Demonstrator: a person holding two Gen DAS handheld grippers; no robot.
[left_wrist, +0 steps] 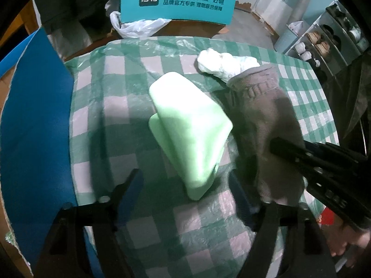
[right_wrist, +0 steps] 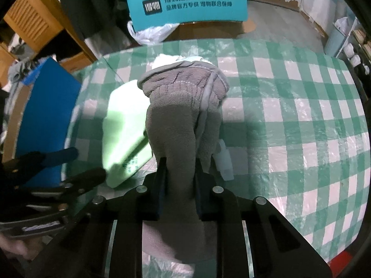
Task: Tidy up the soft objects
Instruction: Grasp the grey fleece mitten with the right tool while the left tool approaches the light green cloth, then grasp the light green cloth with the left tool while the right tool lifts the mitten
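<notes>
Right claw (right_wrist: 179, 173) pinches the grey fleece garment (right_wrist: 183, 106) — left claw (left_wrist: 185, 185) gapes wide beside the green pack (left_wrist: 190, 129).

Under my fingers is a table (left_wrist: 111, 120) in a green-and-white checked cloth under clear plastic. A pale green foam pad (left_wrist: 190, 127) lies at its centre, a white crumpled cloth (left_wrist: 222, 66) at one o'clock from it, near the far edge.
</notes>
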